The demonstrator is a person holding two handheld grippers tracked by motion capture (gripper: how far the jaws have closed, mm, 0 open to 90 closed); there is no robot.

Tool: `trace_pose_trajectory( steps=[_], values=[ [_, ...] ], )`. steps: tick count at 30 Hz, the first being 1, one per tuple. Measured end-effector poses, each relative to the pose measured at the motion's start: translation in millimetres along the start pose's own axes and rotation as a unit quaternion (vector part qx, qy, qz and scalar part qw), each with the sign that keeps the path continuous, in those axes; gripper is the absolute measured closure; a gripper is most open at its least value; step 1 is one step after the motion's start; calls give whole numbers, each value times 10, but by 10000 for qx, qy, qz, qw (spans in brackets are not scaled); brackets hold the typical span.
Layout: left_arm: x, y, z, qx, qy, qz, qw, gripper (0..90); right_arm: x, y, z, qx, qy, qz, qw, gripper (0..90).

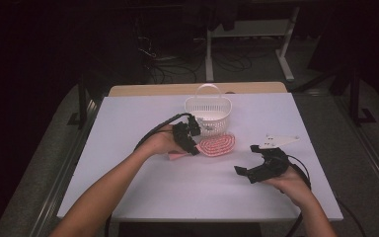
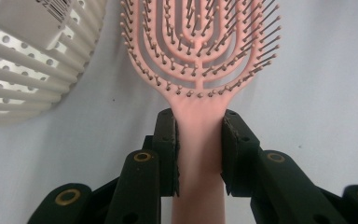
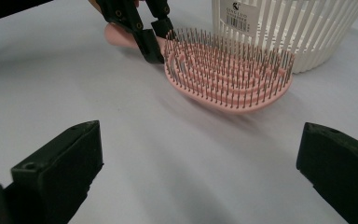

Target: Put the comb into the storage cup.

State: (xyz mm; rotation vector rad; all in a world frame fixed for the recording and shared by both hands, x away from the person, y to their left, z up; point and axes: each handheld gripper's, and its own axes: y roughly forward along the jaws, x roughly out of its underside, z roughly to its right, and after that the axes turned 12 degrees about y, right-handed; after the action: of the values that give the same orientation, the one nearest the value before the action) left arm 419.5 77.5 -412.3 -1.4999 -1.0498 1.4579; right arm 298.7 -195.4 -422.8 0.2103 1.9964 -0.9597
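- My left claw (image 2: 199, 154) is clamped on the brush (image 2: 200, 56) at the neck of its handle, one pad on each side, just below the bristle head.
- My right claw (image 3: 200, 172) stands wide apart with nothing in it, low over the worktop (image 1: 177, 182) and pointing at the brush from nearby.
- The brush lies on the worktop, bristles up, its head just beside the basket (image 1: 208, 114); I can't tell whether they touch.
- I'd judge it light and stiff: pink plastic with an open, looped head and thin ball-tipped bristles.
- The smooth handle could twist or slip between my pads, so the neck is the right hold; the bristles would bend and give no purchase.
- The basket looks like thin slatted white plastic, light enough to slide if nudged.
- A barcode label (image 3: 240, 18) sits on the basket wall; its print is too small to read.
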Motion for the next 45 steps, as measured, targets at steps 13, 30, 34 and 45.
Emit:
trace_pose_trajectory(
  steps=[13,30,34,45],
  values=[
    [37,-166,50,97,46,489,9987,708,1,-3,5,2,7,7,10000,0],
    [30,-383,110,74,67,1097,9939,708,0,3,2,5,8,-3,10000,0],
    [48,-437,96,75,35,1250,9921,708,-2,6,4,6,6,1,10000,0],
    [42,-577,44,-14,-65,1571,9876,707,-3,10,3,2,-4,-4,10000,0]
  ],
)
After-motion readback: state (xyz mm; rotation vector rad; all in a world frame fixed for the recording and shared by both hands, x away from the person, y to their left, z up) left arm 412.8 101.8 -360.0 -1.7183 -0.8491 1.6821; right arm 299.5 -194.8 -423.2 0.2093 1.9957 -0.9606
